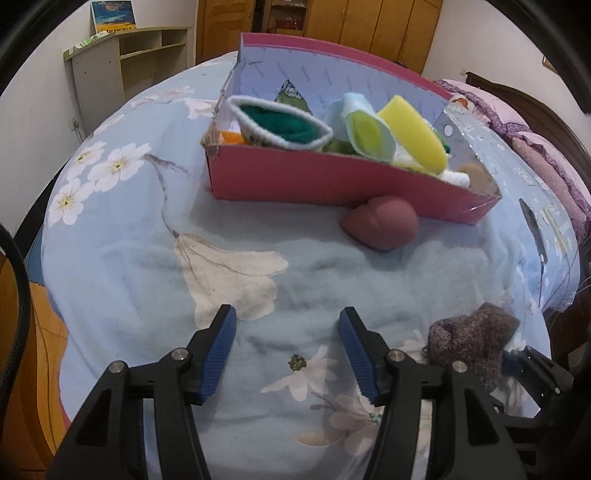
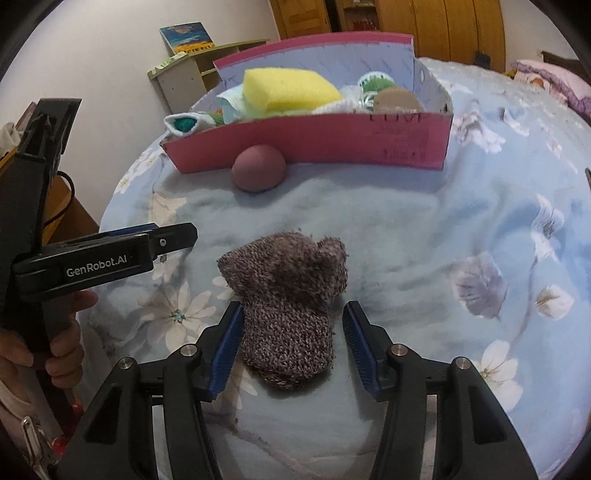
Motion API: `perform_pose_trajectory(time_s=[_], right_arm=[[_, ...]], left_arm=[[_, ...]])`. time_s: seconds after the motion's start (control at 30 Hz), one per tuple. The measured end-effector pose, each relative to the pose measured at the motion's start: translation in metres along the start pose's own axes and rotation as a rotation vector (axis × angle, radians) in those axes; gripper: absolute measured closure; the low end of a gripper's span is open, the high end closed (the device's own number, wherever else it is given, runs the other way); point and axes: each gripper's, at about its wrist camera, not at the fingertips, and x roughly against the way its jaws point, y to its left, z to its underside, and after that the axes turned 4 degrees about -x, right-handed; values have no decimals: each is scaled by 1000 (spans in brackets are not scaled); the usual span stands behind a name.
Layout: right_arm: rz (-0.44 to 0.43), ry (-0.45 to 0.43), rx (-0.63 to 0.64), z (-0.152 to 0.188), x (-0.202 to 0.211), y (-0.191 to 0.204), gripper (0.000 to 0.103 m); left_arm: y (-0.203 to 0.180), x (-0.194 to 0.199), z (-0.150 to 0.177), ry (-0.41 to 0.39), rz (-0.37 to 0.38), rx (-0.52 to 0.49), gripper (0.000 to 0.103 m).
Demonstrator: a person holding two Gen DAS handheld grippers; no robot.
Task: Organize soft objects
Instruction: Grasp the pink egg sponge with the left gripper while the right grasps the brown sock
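A brown knitted sock (image 2: 288,306) lies on the blue floral bedspread, between the open jaws of my right gripper (image 2: 291,314); the left pad is close to it, the right pad apart. The sock also shows in the left wrist view (image 1: 472,343) at lower right. My left gripper (image 1: 288,321) is open and empty over bare bedspread; it shows from the side in the right wrist view (image 2: 173,236). A pink box (image 1: 332,184) (image 2: 369,140) holds a yellow sponge (image 1: 413,129) (image 2: 288,88), a green-and-white sock (image 1: 280,125) and other soft items. A mauve soft ball (image 1: 380,221) (image 2: 258,168) rests against the box's front wall.
The bed's left edge drops to a wooden floor (image 1: 44,332). A low shelf unit (image 1: 129,62) stands by the wall at the back left. Purple pillows (image 1: 535,133) lie at the right. Wooden wardrobes (image 1: 351,22) stand behind.
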Motion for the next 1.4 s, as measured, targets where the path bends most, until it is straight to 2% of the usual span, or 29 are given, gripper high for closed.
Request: perform_pose_trajectory(time_s=[0.07, 0.13, 0.23, 0.3, 0.47, 0.6, 0.83, 1.03, 1.2, 1.4], right_arm=[[-7, -3, -5, -1, 1, 0, 49], [-34, -9, -6, 0, 3, 0, 64], [-36, -44, 23, 1, 10, 4, 75], [-30, -82, 48, 2, 19, 5, 76], [13, -196, 81, -5, 45, 1, 77], [55, -225, 62, -12, 49, -11, 77], [74, -224, 22, -20, 37, -30, 77], [61, -193, 0, -17, 24, -39, 76], [59, -172, -10, -15, 11, -44, 75], [40, -153, -32, -13, 3, -48, 73]], left_arm=[[-2, 0, 0, -2, -8, -7, 42], [-2, 1, 0, -6, -12, -13, 41], [-6, 5, -4, -11, 0, -13, 41], [-9, 8, -7, -21, 18, -14, 41], [-24, 11, -21, -44, 35, -37, 41], [-38, 6, -31, -48, 48, -49, 41], [-63, -14, -47, -54, 35, -92, 41], [-74, -42, -56, -20, 2, -74, 42], [-78, -49, -58, -30, -23, -90, 40], [-80, -53, -60, -39, -16, -81, 39]])
